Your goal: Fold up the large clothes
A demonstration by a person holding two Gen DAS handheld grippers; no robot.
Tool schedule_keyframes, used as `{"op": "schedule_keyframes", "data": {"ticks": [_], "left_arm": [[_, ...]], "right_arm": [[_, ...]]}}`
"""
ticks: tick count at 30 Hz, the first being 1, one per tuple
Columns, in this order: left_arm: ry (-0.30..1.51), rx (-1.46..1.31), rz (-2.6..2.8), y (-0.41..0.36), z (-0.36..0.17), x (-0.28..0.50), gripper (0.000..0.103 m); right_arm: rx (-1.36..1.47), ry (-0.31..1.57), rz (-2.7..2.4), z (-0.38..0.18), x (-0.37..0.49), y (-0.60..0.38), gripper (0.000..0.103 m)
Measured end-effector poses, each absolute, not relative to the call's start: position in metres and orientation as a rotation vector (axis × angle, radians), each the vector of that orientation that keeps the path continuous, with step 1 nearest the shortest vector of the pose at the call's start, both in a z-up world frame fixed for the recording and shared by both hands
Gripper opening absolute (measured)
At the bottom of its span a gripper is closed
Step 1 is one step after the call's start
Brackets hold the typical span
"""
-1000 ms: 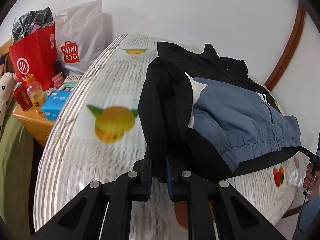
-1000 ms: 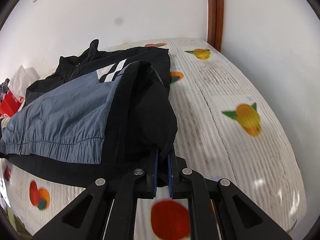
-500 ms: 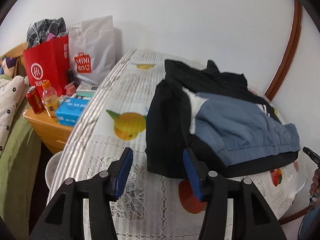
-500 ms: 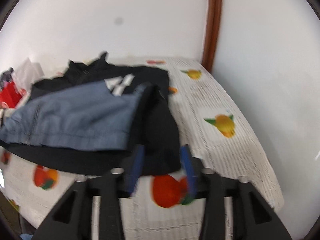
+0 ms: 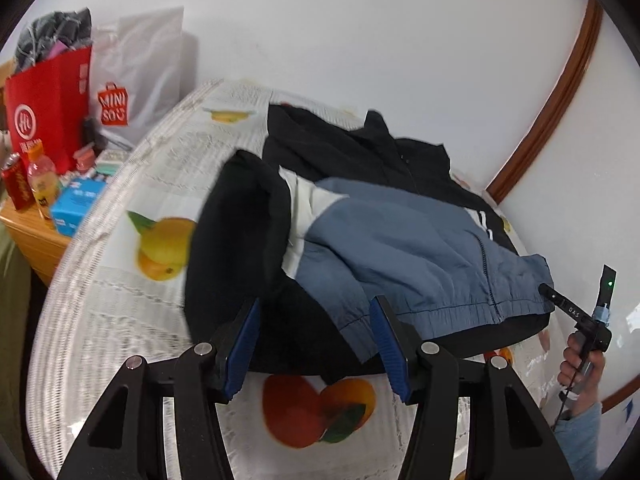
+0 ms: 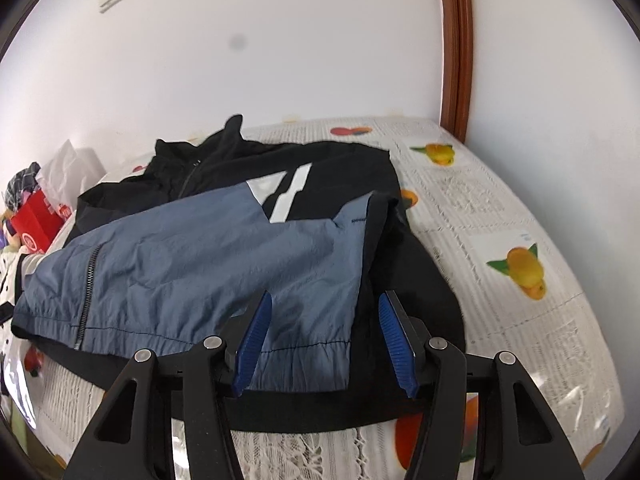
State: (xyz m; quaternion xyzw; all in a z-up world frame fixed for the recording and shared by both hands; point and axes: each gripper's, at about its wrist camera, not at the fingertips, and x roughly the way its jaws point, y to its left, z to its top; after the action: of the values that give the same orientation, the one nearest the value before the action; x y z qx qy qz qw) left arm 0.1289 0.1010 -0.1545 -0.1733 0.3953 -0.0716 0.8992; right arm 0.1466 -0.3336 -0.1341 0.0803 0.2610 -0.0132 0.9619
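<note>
Left tongs (image 5: 316,344) spread, right tongs (image 6: 324,340) spread, over jacket (image 6: 224,256)

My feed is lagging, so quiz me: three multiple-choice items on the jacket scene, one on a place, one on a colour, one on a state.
1. Where does the jacket lie?
A. on the fruit-print tablecloth
B. in the red bag
C. on the floor

2. What colour is its front panel?
A. red
B. grey-blue
C. yellow

3. How are the left tongs and right tongs?
A. both shut on cloth
B. one open
C. both open

Answers: 1 A, cloth shows all round it; 2 B, above a black hem; 3 C, blue pads stand apart, gripping nothing.
</note>
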Motion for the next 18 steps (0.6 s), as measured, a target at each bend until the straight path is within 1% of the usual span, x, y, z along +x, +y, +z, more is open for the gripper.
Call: {"op": "schedule_keyframes", "data": {"ticks": [4,6,8,9,10,11,12,13,14,18], "left_arm": [[0.884,-0.340,-0.148,0.093,-0.170,0.142,0.054],[0.876,-0.323,-0.150,0.089,-0.171,0.142,0.054],[0.862,-0.308,-0.148,0.087,-0.168,0.140,0.053],[0.848,-0.310,-0.153,0.088,-0.165,0.138,0.044],[0.830,-0.314,-0.166,0.088,-0.161,0.135,0.036],[0.819,-0.312,-0.170,0.088,-0.158,0.133,0.035],[0.803,-0.302,-0.174,0.088,-0.154,0.131,0.030],[0.780,-0.283,-0.179,0.087,-0.149,0.129,0.027],[0.764,-0.269,-0.180,0.085,-0.145,0.128,0.026],[0.699,-0.228,-0.176,0.083,-0.125,0.130,0.020]], "right_arm": [[0.158,0.542,-0.043,-0.143,0.153,-0.329,0.050],[0.165,0.538,-0.051,-0.147,0.153,-0.328,0.047],[0.166,0.534,-0.059,-0.149,0.152,-0.327,0.037],[0.155,0.530,-0.067,-0.149,0.151,-0.325,0.033],[0.141,0.525,-0.073,-0.148,0.149,-0.324,0.024],[0.133,0.519,-0.069,-0.147,0.147,-0.323,0.021],[0.127,0.510,-0.065,-0.146,0.145,-0.323,0.019],[0.121,0.491,-0.060,-0.143,0.140,-0.322,0.016],[0.119,0.476,-0.055,-0.140,0.136,-0.322,0.014],[0.145,0.411,-0.033,-0.129,0.123,-0.323,0.011]]}}
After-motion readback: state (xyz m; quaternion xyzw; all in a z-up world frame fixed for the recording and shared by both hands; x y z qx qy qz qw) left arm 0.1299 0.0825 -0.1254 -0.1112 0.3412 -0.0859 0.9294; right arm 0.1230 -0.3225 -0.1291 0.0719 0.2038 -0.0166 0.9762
